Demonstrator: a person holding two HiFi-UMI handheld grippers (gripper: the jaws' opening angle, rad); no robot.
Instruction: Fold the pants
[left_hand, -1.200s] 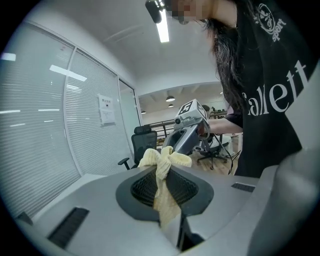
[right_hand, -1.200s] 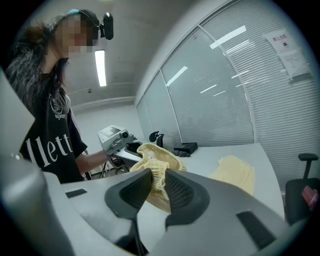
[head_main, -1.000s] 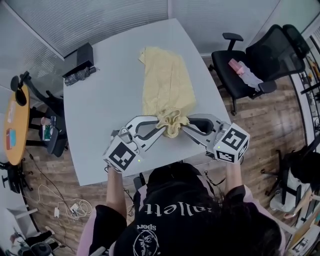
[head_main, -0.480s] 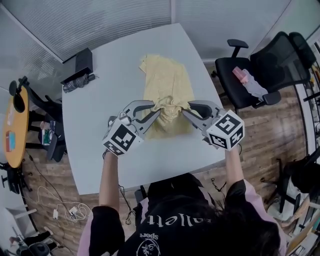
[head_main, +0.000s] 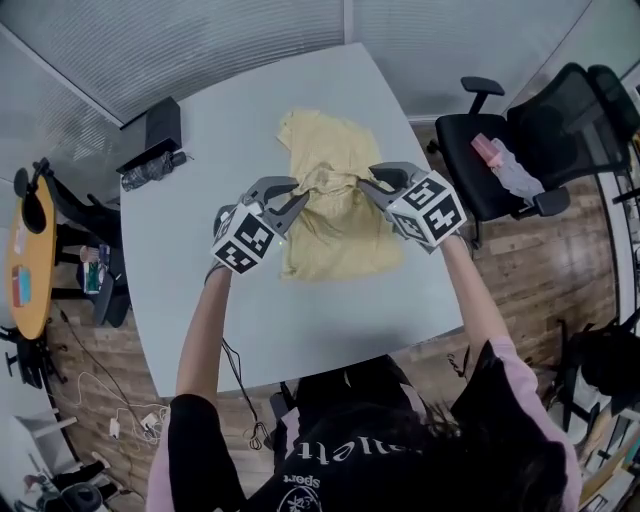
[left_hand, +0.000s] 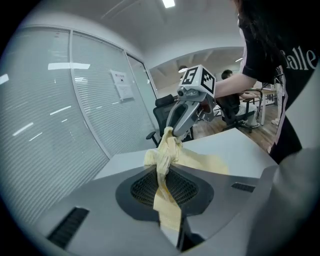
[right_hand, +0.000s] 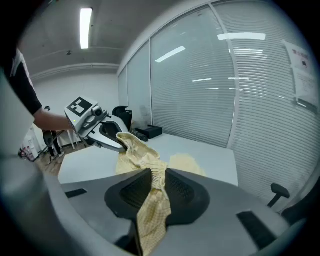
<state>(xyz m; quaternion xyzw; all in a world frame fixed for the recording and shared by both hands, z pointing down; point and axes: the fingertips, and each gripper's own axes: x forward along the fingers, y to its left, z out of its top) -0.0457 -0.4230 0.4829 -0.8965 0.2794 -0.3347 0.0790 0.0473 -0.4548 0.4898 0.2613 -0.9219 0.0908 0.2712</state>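
The pale yellow pants (head_main: 335, 215) lie lengthwise on the grey table (head_main: 200, 250), their near end lifted and carried over the rest. My left gripper (head_main: 298, 197) is shut on the left side of the bunched waistband (left_hand: 164, 150). My right gripper (head_main: 366, 187) is shut on its right side (right_hand: 150, 175). The gathered band hangs between the two grippers, just above the middle of the pants. Each gripper view shows cloth pinched between the pads and the other gripper (left_hand: 187, 112) (right_hand: 97, 131) close by.
A black box (head_main: 158, 125) with a dark bundle beside it sits at the table's far left corner. A black office chair (head_main: 530, 140) with pink items on its seat stands right of the table. A round orange side table (head_main: 25, 250) stands at the far left.
Both grippers have carried the bunched waistband from the table's near edge away from the person, over the pants toward their far end, and lower. The cloth now doubles over itself.
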